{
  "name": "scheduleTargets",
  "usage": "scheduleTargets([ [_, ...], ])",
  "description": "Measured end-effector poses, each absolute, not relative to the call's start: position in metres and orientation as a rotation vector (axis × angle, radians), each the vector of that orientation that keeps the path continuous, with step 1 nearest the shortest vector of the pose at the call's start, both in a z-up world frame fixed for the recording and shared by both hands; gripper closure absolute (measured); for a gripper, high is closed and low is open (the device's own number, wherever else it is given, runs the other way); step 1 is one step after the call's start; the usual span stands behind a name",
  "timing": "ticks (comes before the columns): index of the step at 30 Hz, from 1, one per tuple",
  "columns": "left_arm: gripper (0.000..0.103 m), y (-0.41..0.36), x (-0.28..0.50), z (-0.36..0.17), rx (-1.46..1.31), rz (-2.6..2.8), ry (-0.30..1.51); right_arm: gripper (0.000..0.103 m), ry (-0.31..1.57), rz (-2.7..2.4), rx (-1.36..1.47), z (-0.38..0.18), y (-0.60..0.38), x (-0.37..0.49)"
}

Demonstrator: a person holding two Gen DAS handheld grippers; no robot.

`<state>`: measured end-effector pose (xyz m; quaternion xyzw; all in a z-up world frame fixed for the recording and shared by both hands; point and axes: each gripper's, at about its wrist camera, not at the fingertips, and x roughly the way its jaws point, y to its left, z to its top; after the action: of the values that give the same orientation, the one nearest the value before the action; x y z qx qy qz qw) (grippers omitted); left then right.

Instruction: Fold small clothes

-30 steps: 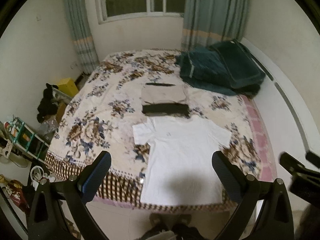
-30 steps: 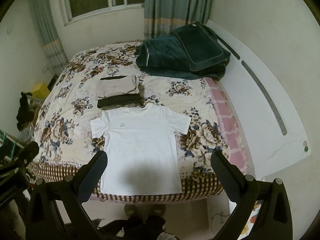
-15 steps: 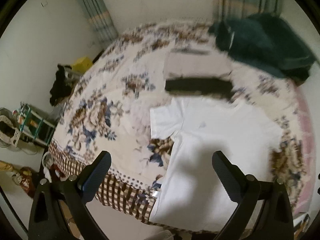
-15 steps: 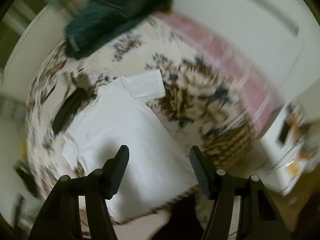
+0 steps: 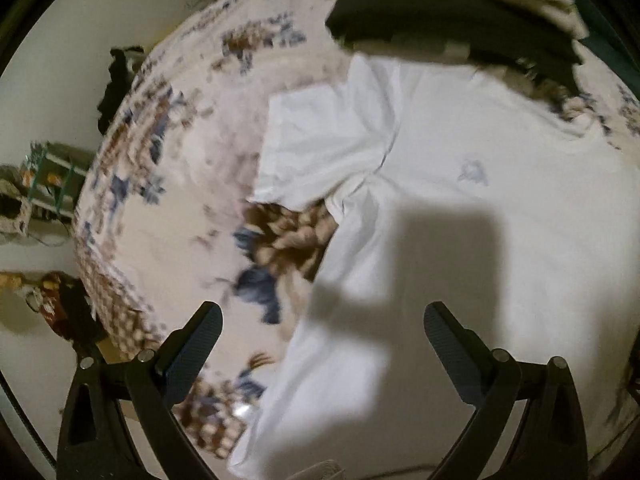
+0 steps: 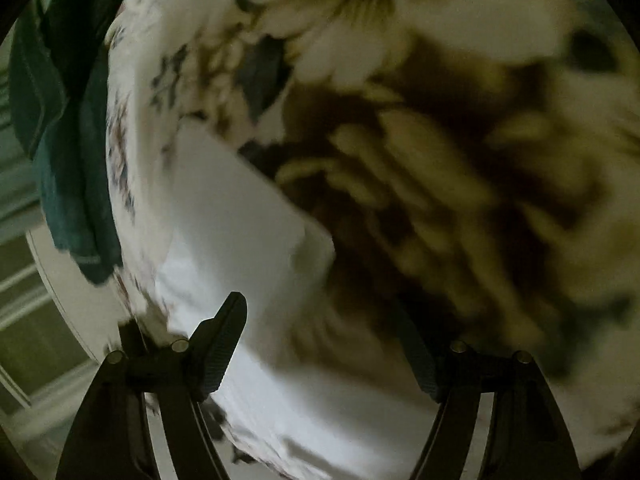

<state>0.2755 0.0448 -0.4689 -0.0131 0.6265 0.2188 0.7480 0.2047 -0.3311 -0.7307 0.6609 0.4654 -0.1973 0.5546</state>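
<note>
A white tee (image 5: 460, 200) lies flat on the floral bedspread (image 5: 168, 184), chest up, with a faint small print on the front. Its sleeve (image 5: 320, 148) on the left-wrist side spreads out over the flowers, and a patch of brown and blue blossom shows in the notch under it. Just past the collar sits a folded dark garment (image 5: 452, 20) — it touches or nearly touches the tee's top edge; the blur makes that hard to settle.

The left gripper (image 5: 322, 336) hangs over the tee's side edge with its jaws spread wide and nothing between them. Its shadow falls square across the white cloth.

The right gripper (image 6: 324, 340) is low over the other sleeve (image 6: 248, 220), jaws also well apart and holding nothing — one finger (image 6: 220, 344) over white cloth, the other over the bedspread (image 6: 440, 160). That view is heavily smeared. A dark green blanket (image 6: 60, 128) is bunched at the far side of the bed.

Beside the bed, a small rack (image 5: 52, 184) stands on the floor.
</note>
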Motion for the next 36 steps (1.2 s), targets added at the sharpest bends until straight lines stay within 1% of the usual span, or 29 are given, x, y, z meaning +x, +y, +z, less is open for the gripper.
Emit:
scheduleTargets([
  [1, 0.0, 0.046, 0.277, -0.476, -0.041, 0.485, 1.381, 0.026, 1.073, -0.468, 1.541, -0.733, -0.328, 0.214],
  [2, 0.0, 0.048, 0.279, -0.483, -0.062, 0.486, 1.385, 0.033, 1.04, -0.468, 1.523, -0.732, -0.326, 0.219],
  [3, 0.0, 0.05, 0.279, -0.49, -0.086, 0.485, 1.381, 0.044, 1.014, -0.463, 1.49, -0.73, -0.323, 0.227],
  [4, 0.0, 0.051, 0.28, -0.493, -0.094, 0.485, 1.382, 0.074, 1.017, -0.463, 1.438, -0.725, -0.32, 0.236],
  [5, 0.0, 0.052, 0.279, -0.496, -0.106, 0.482, 1.381, 0.092, 1.019, -0.469, 1.391, -0.719, -0.316, 0.244],
  [8, 0.0, 0.055, 0.275, -0.5, -0.129, 0.46, 1.354, 0.098, 1.027, -0.454, 1.191, -0.69, -0.298, 0.274],
  [12, 0.0, 0.067, 0.264, -0.5, -0.118, 0.438, 1.321, 0.098, 1.071, -0.308, 0.766, -0.635, -0.228, 0.334],
  [13, 0.0, 0.071, 0.26, -0.499, -0.108, 0.436, 1.312, 0.098, 1.092, -0.246, 0.64, -0.622, -0.195, 0.349],
  [16, 0.0, 0.085, 0.251, -0.497, -0.087, 0.435, 1.292, 0.098, 1.142, -0.056, 0.324, -0.604, -0.093, 0.378],
  [18, 0.0, 0.095, 0.246, -0.497, -0.074, 0.441, 1.286, 0.097, 1.251, 0.09, 0.174, -0.613, -0.034, 0.387],
  [19, 0.0, 0.102, 0.245, -0.497, -0.071, 0.449, 1.287, 0.095, 1.348, 0.186, 0.158, -0.623, -0.009, 0.389],
  [21, 0.0, 0.119, 0.241, -0.496, -0.089, 0.47, 1.291, 0.089, 1.421, 0.279, 0.245, -0.626, 0.006, 0.388],
  [22, 0.0, 0.125, 0.241, -0.495, -0.101, 0.478, 1.289, 0.076, 1.41, 0.277, 0.323, -0.622, -0.001, 0.389],
  [23, 0.0, 0.136, 0.241, -0.492, -0.119, 0.493, 1.281, 0.061, 1.391, 0.26, 0.393, -0.618, -0.012, 0.389],
  [25, 0.0, 0.149, 0.24, -0.49, -0.135, 0.514, 1.267, 0.047, 1.335, 0.168, 0.536, -0.609, -0.046, 0.387],
  [28, 0.0, 0.171, 0.242, -0.492, -0.153, 0.548, 1.253, 0.046, 1.325, 0.078, 0.553, -0.615, -0.066, 0.389],
  [32, 0.0, 0.192, 0.25, -0.503, -0.177, 0.576, 1.265, 0.046, 1.401, 0.083, 0.469, -0.656, -0.043, 0.403],
  [33, 0.0, 0.196, 0.253, -0.507, -0.179, 0.581, 1.271, 0.046, 1.43, 0.093, 0.434, -0.665, -0.033, 0.4],
  [36, 0.0, 0.202, 0.256, -0.513, -0.187, 0.594, 1.278, 0.047, 1.621, 0.132, 0.32, -0.707, 0.002, 0.376],
])
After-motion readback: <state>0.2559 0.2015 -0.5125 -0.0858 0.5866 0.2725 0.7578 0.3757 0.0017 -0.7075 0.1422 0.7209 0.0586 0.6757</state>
